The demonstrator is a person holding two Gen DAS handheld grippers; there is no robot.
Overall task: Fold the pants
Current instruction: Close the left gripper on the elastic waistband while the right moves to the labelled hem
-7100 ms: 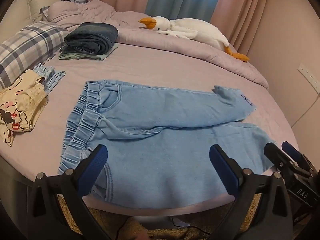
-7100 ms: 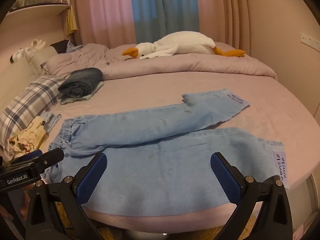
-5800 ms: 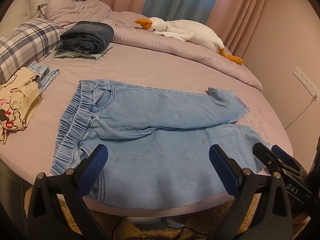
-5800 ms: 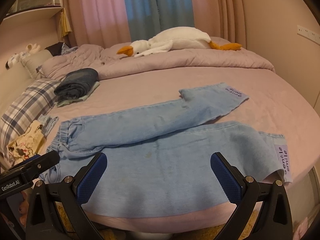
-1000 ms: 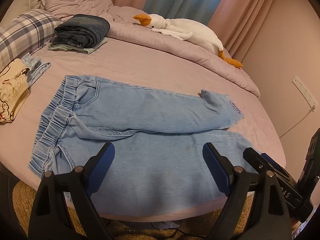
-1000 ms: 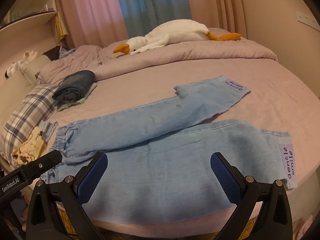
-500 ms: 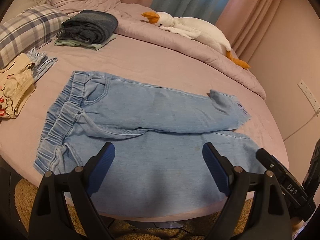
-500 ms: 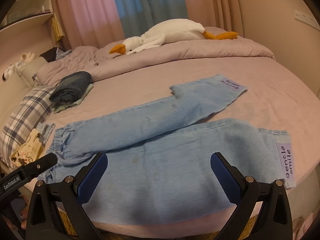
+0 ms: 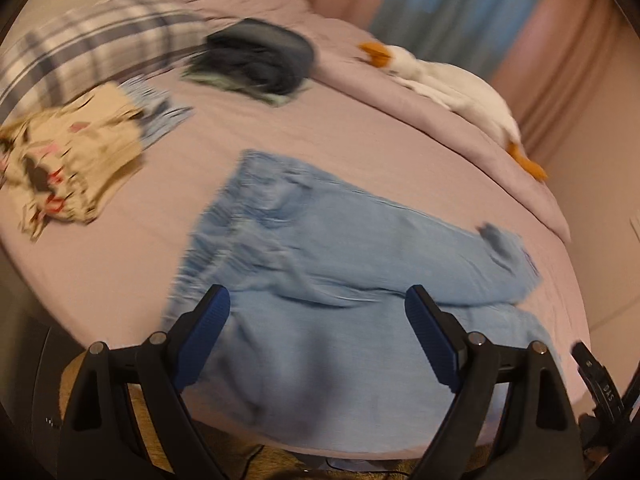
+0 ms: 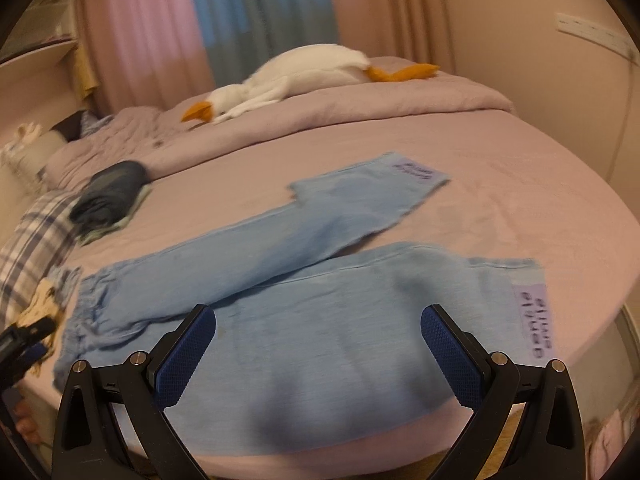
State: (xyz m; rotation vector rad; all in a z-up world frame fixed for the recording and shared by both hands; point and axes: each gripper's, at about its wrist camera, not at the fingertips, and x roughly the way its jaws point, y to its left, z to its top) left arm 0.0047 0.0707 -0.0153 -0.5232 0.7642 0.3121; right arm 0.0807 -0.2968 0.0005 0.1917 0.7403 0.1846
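Light blue denim pants (image 9: 332,280) lie flat on the mauve bed (image 9: 320,140), waistband to the left, legs spread to the right; the far leg has its cuff folded back. In the right wrist view the pants (image 10: 320,300) show purple labels at both cuffs. My left gripper (image 9: 316,320) is open and empty, over the near leg close to the waistband. My right gripper (image 10: 318,340) is open and empty, over the near leg towards its cuff. Both views are motion-blurred.
A folded dark jeans stack (image 9: 260,60) sits at the back left. A cream printed garment (image 9: 64,160) lies left by a plaid pillow (image 9: 92,48). A white goose plush (image 10: 296,76) lies on the rumpled duvet. The bed's front edge is just below the grippers.
The left gripper has swung left and closer to the waistband end, blurring its view. The right gripper has moved slightly closer over the near leg. The pants have not moved.
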